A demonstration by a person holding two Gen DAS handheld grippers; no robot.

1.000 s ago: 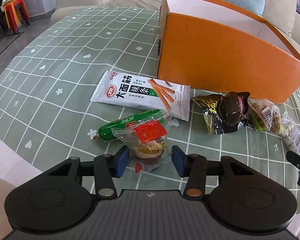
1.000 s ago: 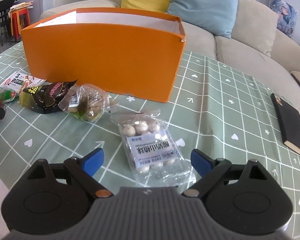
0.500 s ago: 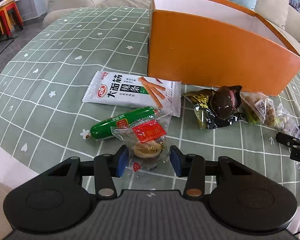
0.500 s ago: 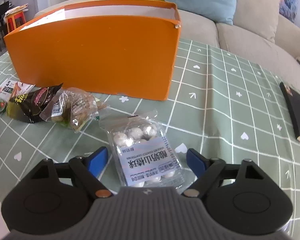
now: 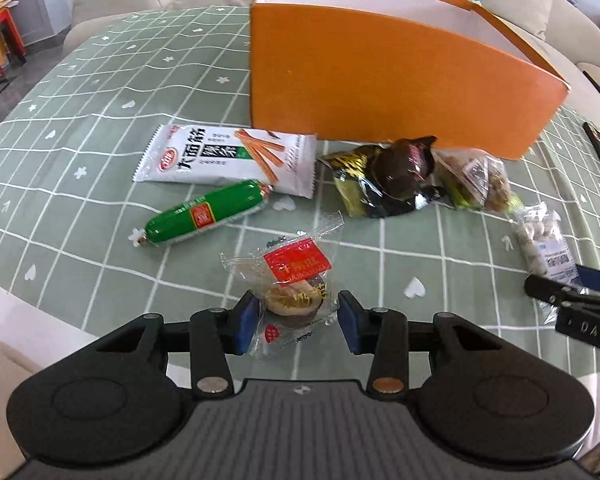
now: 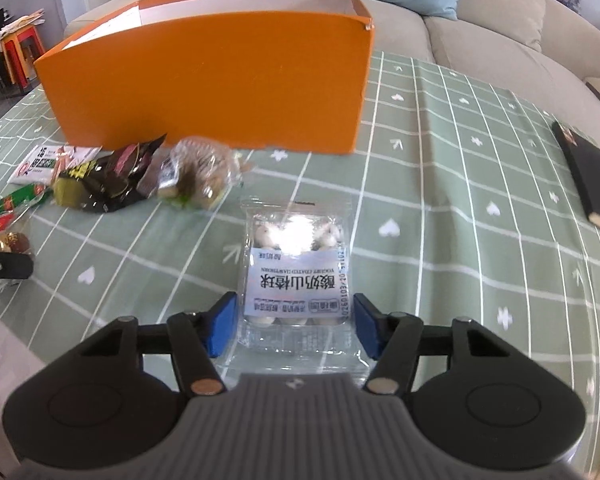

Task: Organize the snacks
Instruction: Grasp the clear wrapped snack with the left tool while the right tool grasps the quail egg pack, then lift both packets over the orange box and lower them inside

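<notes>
The left gripper (image 5: 298, 322) is being closed around a clear-wrapped pastry with a red label (image 5: 290, 290), low in the frame; its fingers (image 5: 246, 322) are not yet pressed on it. The right gripper (image 6: 292, 328) is being closed around a bag of yogurt hawthorn balls (image 6: 296, 268) on the bench (image 6: 440, 240); a gap is seen. The orange box (image 6: 220, 88) is seen behind.

Orange box (image 5: 380, 76): matt card outside, plain white lining inside.
Tablecloth (image 5: 100, 128): smooth green cloth with a printed white grid.
Pastry packet (image 5: 290, 284), nearer than the box: clear glossy film, red paper-like label.
Sausage (image 5: 208, 212), left of the box: glossy green plastic casing.
Yogurt-ball packet (image 6: 296, 268): clear shiny film with glare, matt printed label.
Left gripper (image 5: 298, 322): matt black plastic, blue pads (image 5: 246, 322).
Sofa (image 6: 500, 20), behind the box: woven beige cloth.
</notes>
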